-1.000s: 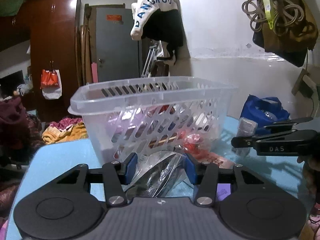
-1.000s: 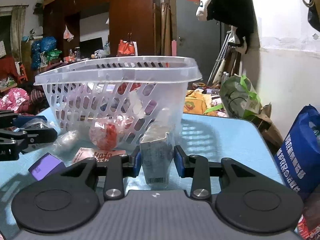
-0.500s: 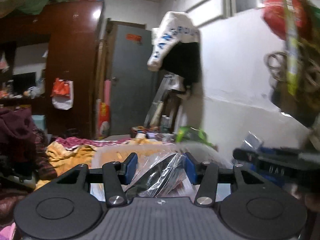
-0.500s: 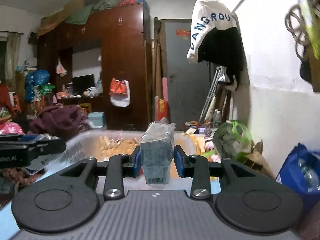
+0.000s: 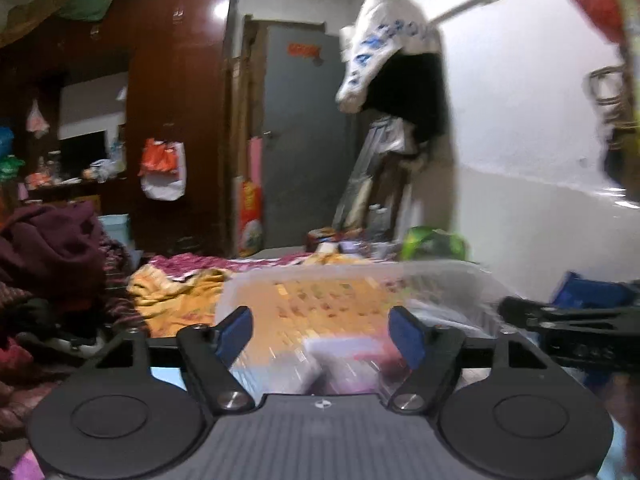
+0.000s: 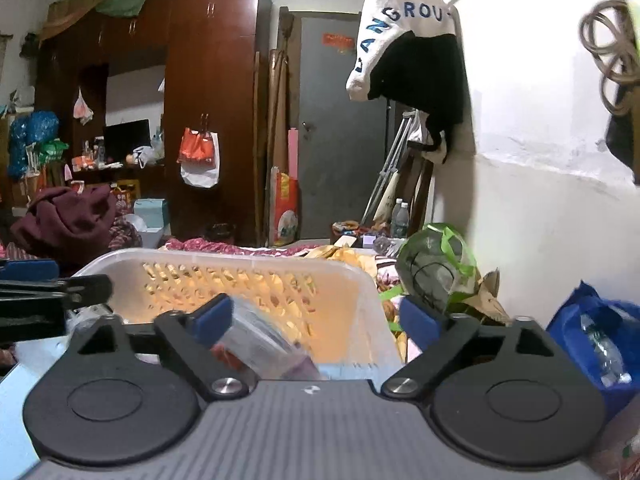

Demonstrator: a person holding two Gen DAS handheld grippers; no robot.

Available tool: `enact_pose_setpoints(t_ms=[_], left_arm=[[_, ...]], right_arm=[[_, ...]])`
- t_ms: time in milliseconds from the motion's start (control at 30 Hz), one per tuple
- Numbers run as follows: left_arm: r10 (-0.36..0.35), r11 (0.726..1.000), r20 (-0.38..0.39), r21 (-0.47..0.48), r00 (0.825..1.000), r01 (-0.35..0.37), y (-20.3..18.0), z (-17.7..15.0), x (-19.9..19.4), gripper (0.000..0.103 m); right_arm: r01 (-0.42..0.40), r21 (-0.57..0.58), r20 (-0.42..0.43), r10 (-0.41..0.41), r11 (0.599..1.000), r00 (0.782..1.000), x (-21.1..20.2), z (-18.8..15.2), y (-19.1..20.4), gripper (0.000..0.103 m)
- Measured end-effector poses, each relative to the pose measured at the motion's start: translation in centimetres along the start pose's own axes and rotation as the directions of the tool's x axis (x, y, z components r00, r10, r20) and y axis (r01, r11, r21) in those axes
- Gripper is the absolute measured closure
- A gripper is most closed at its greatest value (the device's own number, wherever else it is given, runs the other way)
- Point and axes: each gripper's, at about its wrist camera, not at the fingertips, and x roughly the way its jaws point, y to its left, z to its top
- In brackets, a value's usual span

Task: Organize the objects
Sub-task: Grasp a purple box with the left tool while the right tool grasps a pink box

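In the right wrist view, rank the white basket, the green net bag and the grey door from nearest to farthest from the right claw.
1. White basket: right under the open right claw, its rim just ahead.
2. Green net bag: beyond the basket, ahead to the right, near the white wall.
3. Grey door: far back, centre of the room.

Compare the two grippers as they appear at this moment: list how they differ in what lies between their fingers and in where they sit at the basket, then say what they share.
The left gripper frames only blurred basket contents, while the right gripper has a clear packet falling beside its left finger. The left gripper sits at the left of the basket, the right gripper at its right. Both are open over the basket, with blue pads.
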Motion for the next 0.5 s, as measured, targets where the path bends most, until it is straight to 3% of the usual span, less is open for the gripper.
enact_pose_setpoints(t_ms=[67, 100, 133, 200, 267, 367, 433, 500], left_arm=[[-0.069, 0.998, 0.026, -0.014, 0.997, 0.069, -0.1, -3.4, -2.9, 0.007], [-0.074, 0.997, 0.039, 0.001, 0.997, 0.074, -0.5, -5.1, -4.0, 0.006], [-0.091, 0.996, 0.021, 0.023, 0.996, 0.091, -1.2, -6.5, -4.8, 0.006], [-0.102, 0.993, 0.027, 0.055, 0.994, 0.101, -2.4, -8.6, -6.1, 0.009], [-0.097, 0.993, 0.041, 0.067, 0.994, 0.094, -3.3, -9.5, -7.0, 0.009], [-0.135, 0.985, -0.058, 0.099, 0.989, 0.14, -4.9, -10.5, -5.9, 0.009], [-0.099, 0.981, -0.104, 0.156, 0.99, 0.114, -6.3, -11.4, -4.9, 0.015], [-0.087, 0.976, -0.132, 0.188, 0.987, 0.111, -7.1, -11.9, -3.9, 0.033]], right_arm=[[-0.003, -0.033, 0.0, 0.003, 0.999, 1.0, -1.6, -1.7, -0.4, 0.0], [0.015, -0.058, -0.006, -0.016, 0.998, 1.0, -2.1, -2.6, -0.6, 0.0], [0.038, -0.04, 0.04, -0.037, 0.998, 0.999, -3.2, -3.7, -1.1, 0.0], [0.118, 0.007, 0.03, -0.118, 0.993, 0.993, -4.7, -6.0, -1.9, 0.0], [0.098, 0.024, -0.026, -0.097, 0.995, 0.995, -5.1, -7.4, -2.7, 0.0], [0.049, 0.036, -0.065, -0.047, 0.998, 0.997, -5.6, -8.9, -3.2, 0.0], [0.038, 0.015, -0.113, -0.036, 0.999, 0.993, -4.9, -9.5, -3.0, 0.0], [0.028, 0.019, -0.155, -0.025, 0.999, 0.988, -3.9, -9.9, -3.0, 0.0]])
